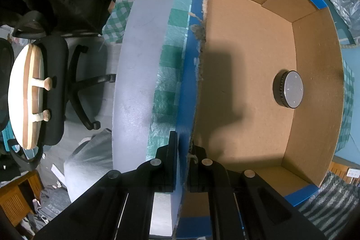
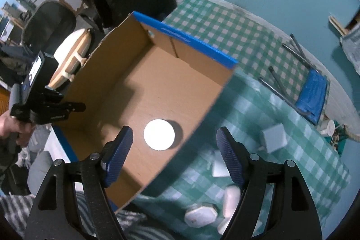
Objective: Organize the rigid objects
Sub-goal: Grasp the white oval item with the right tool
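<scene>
Clamping: left gripper (image 1: 182, 163) pinches the torn wall of the cardboard box (image 1: 247, 60).
Right gripper (image 2: 174, 150): released, empty.
Puck (image 2: 159, 134): on box floor, open floor around.
Right view only: small items (image 2: 273, 137) on checked tablecloth (image 2: 225, 26).

The left wrist view looks straight down from close above the brown cardboard box (image 1: 247, 87) wall. The right wrist view looks steeply down from higher. Both share the box interior.

Checked tablecloth (image 2: 258, 42) carries cardboard box (image 2: 126, 91), perhaps chargers (image 2: 273, 137).
</scene>
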Tool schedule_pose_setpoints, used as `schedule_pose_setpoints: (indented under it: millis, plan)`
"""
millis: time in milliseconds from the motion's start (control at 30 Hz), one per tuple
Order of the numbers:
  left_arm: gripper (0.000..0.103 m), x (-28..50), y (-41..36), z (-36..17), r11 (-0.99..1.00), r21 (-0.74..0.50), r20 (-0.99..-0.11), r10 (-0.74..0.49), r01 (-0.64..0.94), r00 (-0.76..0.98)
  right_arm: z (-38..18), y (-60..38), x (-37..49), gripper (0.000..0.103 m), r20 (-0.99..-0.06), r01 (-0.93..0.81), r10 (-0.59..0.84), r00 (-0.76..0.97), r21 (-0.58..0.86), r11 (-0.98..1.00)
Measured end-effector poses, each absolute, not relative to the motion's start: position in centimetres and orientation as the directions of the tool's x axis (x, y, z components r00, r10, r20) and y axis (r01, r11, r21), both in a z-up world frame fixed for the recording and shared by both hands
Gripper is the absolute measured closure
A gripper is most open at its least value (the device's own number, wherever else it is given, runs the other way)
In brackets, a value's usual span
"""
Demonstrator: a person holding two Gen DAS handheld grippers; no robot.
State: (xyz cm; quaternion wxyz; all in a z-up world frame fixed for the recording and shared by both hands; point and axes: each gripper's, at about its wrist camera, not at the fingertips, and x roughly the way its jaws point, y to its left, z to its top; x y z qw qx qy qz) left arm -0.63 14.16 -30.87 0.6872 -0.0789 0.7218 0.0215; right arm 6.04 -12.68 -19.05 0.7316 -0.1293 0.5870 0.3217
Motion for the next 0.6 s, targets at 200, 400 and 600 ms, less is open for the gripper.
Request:
schedule_pose_setpoints:
  millis: [200, 400, 600]
  plan:
    - [0.097, -0.6, 14.1, -30.9, 0.988, -0.072, -0.996, -0.079, -0.136, -0.046, -19.2, -17.7, 6.5, 0.024, -0.954, -0.547, 0.279, 0.111, 0.176, 0.819]
    - [0.097, -0.5, 14.1, -31.0, 0.989, -0.068, -0.996, -0.075, -0.131, -0.05, -20.5, -21.9, 7.0, 0.024, -0.968, -0.469, 0.232, 0.096, 0.162, 0.868]
    - [0.097, -0.5, 14.0, -30.8, 0.989, -0.068, -0.996, -0.075, -0.131, -0.048, -22.3, -25.0, 6.2, 0.024, -0.977, -0.422, 0.202, 0.07, 0.155, 0.893]
